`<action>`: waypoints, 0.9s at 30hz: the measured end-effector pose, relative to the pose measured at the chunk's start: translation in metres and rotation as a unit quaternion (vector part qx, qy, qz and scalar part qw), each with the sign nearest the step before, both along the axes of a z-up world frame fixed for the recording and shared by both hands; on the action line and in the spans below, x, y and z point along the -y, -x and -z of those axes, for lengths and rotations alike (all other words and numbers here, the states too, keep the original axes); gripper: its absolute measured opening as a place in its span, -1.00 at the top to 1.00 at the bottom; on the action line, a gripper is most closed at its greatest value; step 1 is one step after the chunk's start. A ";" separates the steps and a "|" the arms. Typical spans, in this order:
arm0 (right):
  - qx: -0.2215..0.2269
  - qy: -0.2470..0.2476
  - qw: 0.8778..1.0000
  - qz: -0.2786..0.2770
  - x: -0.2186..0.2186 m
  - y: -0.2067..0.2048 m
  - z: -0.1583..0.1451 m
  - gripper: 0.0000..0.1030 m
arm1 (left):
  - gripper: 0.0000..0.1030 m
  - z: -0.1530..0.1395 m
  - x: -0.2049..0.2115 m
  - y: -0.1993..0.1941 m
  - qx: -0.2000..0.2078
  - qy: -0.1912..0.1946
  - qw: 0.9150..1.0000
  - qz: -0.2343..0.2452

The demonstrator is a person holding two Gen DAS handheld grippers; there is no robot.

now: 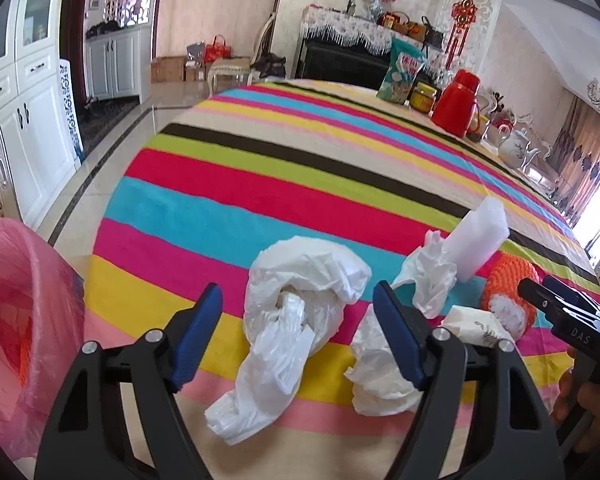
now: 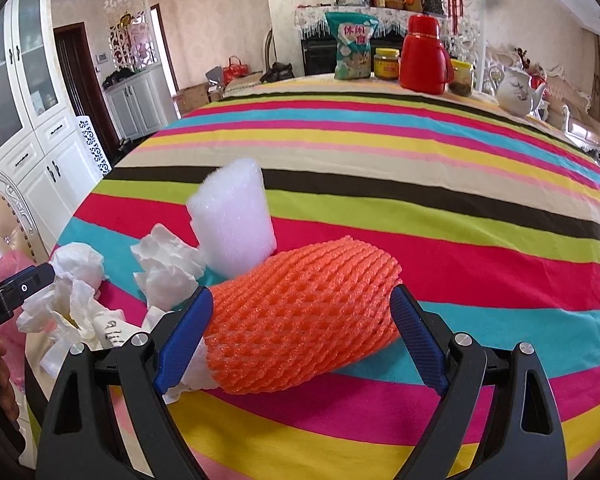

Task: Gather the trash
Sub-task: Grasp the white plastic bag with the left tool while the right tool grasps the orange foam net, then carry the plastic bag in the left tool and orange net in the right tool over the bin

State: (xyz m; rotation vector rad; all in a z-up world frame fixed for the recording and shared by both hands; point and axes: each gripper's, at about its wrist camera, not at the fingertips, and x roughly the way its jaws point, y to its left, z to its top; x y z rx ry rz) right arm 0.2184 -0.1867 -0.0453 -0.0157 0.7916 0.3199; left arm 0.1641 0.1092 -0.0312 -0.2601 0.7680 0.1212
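A crumpled white plastic bag lies on the striped tablecloth between the blue pads of my left gripper, which stands open with neither pad pressing on it. A wad of white tissue sits under its right finger. An orange foam fruit net lies between the fingers of my right gripper, open, with the pads close to both of its sides. Behind the net are a white foam block and crumpled tissue. A printed paper napkin lies to the left.
A bin with a pink liner stands off the table's left edge, by a padded chair. At the far end of the table are a red thermos, a snack bag, jars and a white teapot.
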 end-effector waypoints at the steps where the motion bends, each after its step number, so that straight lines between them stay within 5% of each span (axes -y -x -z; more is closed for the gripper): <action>1: -0.003 0.000 1.000 0.000 -0.001 0.000 0.001 -0.65 | -0.38 0.003 0.000 -0.002 -0.004 0.003 1.000 0.002; 8: -0.023 0.010 1.000 -0.006 -0.006 -0.003 0.012 -0.65 | -0.15 0.013 0.000 -0.011 -0.031 0.012 0.999 0.012; 13: -0.035 0.018 0.999 -0.011 -0.009 -0.006 0.017 -0.61 | 0.21 0.018 0.000 -0.014 -0.045 0.013 0.999 0.021; 23: -0.033 0.014 0.999 -0.031 -0.011 -0.004 0.014 0.21 | 0.46 0.007 0.002 -0.007 -0.028 0.012 0.999 0.019; 27: -0.020 0.010 0.999 -0.033 -0.011 0.002 0.008 0.32 | 0.46 0.001 0.004 0.000 -0.019 0.008 1.000 0.017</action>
